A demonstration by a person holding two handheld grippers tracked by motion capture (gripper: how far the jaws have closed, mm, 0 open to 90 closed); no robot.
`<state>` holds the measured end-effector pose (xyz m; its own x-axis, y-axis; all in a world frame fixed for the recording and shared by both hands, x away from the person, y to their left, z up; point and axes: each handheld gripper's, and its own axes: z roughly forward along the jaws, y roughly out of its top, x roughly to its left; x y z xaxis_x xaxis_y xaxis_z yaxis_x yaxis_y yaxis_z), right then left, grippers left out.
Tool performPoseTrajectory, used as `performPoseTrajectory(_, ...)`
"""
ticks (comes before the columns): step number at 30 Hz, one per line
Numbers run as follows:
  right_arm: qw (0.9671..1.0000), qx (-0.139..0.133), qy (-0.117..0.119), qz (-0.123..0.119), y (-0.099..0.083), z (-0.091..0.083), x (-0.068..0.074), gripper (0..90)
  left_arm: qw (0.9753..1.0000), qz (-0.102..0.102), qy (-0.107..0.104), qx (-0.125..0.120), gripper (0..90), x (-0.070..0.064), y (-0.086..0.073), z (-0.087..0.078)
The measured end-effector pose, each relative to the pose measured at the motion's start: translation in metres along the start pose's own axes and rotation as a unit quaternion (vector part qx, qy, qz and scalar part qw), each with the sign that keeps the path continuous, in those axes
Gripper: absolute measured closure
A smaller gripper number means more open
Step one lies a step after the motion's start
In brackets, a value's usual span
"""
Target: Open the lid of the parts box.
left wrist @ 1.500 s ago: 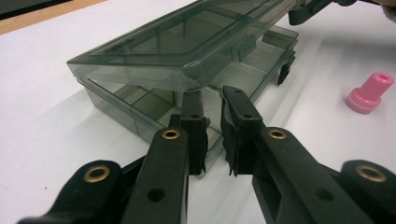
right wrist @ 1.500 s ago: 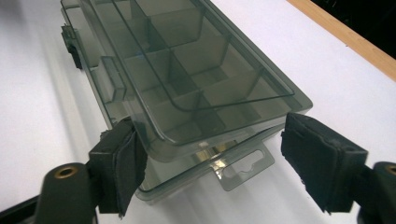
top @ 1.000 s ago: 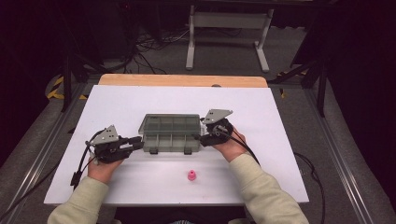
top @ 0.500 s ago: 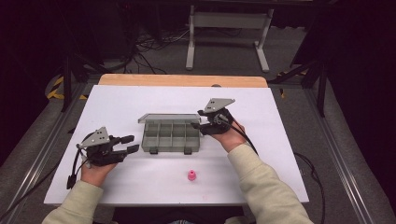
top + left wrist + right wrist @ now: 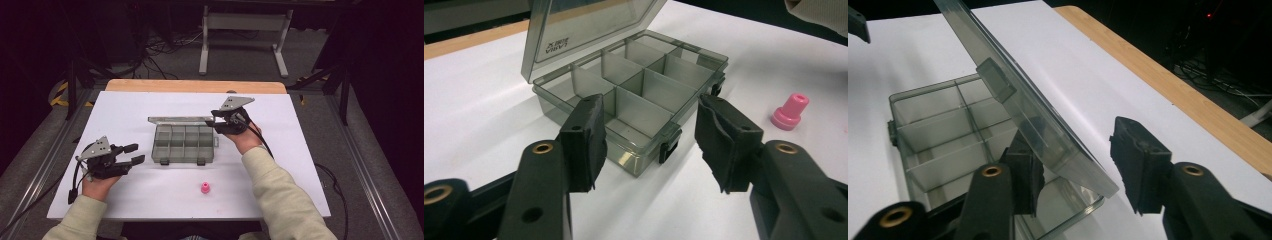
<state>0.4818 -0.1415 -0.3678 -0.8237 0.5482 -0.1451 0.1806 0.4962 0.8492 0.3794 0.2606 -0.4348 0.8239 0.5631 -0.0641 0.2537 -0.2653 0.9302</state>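
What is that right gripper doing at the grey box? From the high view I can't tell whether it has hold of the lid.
Observer: In the right gripper view, the edge of the tilted lid lies between the jaws of the right gripper, which stand open, not clamped.
Operator: Is anything inside the box?
Observer: The left gripper view looks into the box; the compartments it shows are empty.
Operator: And the little pink thing?
Observer: Close up, the pink piece stands upright on a wider base, with a hole in its top.
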Motion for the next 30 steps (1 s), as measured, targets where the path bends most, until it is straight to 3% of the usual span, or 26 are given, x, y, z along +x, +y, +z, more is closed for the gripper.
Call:
performPoseTrajectory(7, 0.9997, -0.014, -0.013, 0.012, -0.001, 0.006, -0.008, 62.0, 1.0000, 0.004, 0.007, -0.001, 39.4, 0.000, -0.001, 0.000)
performPoseTrajectory(22, 0.9980, -0.027, -0.030, 0.047, -0.010, 0.023, -0.028, 63.3, 0.9998, 0.002, 0.019, -0.001, 36.1, -0.004, -0.008, -0.008)
performPoseTrajectory(30, 0.9978, -0.028, -0.033, 0.050, -0.009, 0.031, -0.035, 64.7, 0.9996, -0.006, 0.029, -0.001, 35.5, -0.005, -0.014, -0.017)
